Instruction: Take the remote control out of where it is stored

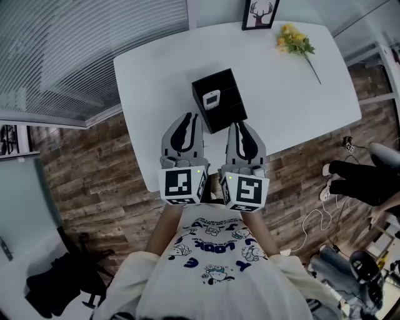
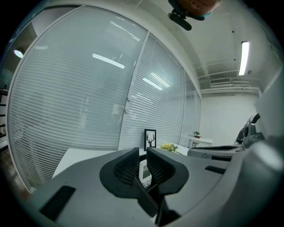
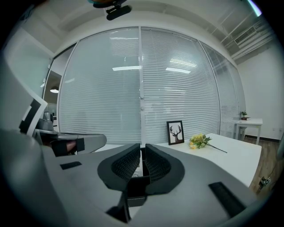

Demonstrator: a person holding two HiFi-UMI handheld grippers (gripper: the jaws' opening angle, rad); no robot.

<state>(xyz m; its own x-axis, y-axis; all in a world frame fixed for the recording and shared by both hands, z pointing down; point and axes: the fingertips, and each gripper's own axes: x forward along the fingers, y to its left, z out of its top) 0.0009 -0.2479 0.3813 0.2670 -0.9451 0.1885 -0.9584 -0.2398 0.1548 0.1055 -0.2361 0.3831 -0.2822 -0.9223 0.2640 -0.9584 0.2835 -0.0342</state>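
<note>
A white remote control (image 1: 212, 99) stands upright in an open black box (image 1: 228, 115) on the white table (image 1: 156, 69). My left gripper (image 1: 187, 117) hovers just short of the box's near left corner. Its jaws stand slightly apart with nothing between them, and the remote (image 2: 145, 173) shows through the narrow gap. My right gripper (image 1: 240, 126) is beside it at the box's near right corner, shut and empty. In their own views the left gripper (image 2: 142, 155) and the right gripper (image 3: 142, 153) both point at the box.
A framed deer picture (image 1: 260, 14) leans at the table's far edge, with yellow flowers (image 1: 295, 40) at the far right. The table's near edge lies under my grippers. On the wooden floor at the right are a person's legs (image 1: 359, 178) and cables (image 1: 312, 219).
</note>
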